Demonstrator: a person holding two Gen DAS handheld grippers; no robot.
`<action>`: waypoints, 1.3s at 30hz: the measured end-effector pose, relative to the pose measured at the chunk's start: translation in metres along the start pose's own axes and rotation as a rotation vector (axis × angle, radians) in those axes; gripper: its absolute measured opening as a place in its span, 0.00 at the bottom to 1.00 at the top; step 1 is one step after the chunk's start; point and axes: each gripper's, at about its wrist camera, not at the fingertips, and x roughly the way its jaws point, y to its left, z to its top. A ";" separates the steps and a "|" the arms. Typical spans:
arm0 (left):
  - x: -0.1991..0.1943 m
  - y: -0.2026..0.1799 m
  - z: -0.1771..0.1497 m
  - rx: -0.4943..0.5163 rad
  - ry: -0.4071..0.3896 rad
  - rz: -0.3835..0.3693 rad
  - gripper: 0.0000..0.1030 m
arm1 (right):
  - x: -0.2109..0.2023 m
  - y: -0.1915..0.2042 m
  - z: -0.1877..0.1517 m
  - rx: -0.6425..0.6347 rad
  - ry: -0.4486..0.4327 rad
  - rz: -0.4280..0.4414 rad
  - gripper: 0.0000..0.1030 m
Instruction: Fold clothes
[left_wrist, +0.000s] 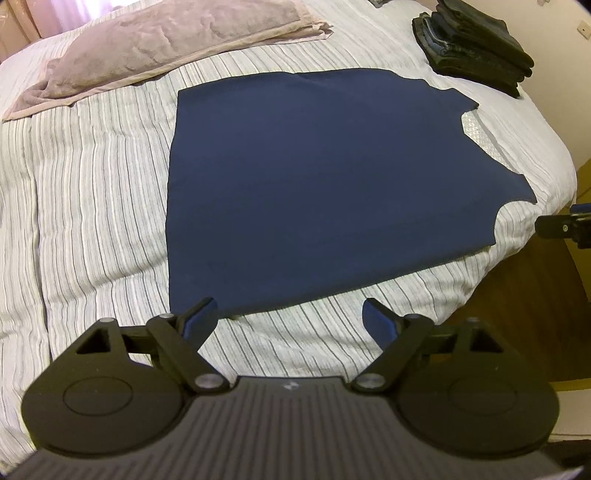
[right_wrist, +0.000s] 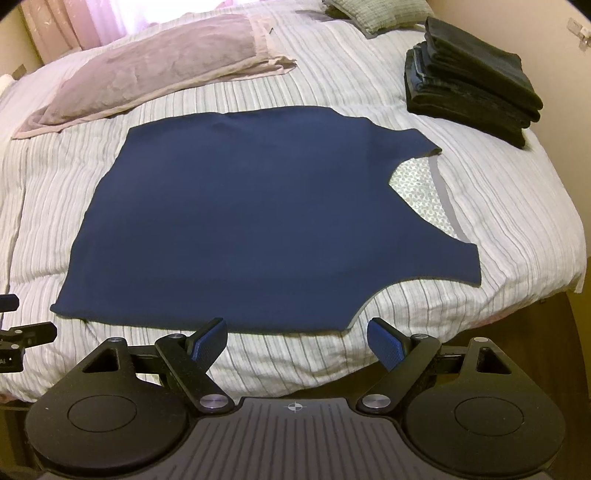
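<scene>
Two tools, left tool (left_wrist: 290, 317) and right tool (right_wrist: 297, 338), hover spread wide, holding nothing. Navy vest (right_wrist: 240, 221) lies flat on the bed (right_wrist: 295, 358), neck end rightward.

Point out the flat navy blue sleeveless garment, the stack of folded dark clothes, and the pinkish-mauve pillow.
Flat navy blue sleeveless garment (right_wrist: 236, 221): right wrist view, middle of its body.
Stack of folded dark clothes (right_wrist: 469, 77): right wrist view, top fold.
Pinkish-mauve pillow (left_wrist: 166, 48): left wrist view, centre of its top.

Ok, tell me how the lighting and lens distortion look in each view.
Left wrist view: soft, even light, no hard shadows; fisheye bows the striped bedspread outward and darkens the corners; the navy garment is sharp.
Right wrist view: the same soft light, with a bright pinkish window glow at top left; the bed edge curves strongly; the dark folded stack loses detail.
</scene>
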 end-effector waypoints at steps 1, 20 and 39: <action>0.000 -0.001 0.001 0.004 0.000 0.001 0.81 | 0.000 -0.001 0.000 0.004 -0.001 0.002 0.83; -0.007 -0.024 0.009 0.085 -0.006 0.037 0.83 | 0.007 -0.031 -0.016 0.063 0.001 0.037 0.83; 0.073 -0.095 0.234 0.787 -0.217 -0.229 0.82 | -0.011 -0.130 0.016 0.392 -0.083 -0.179 0.83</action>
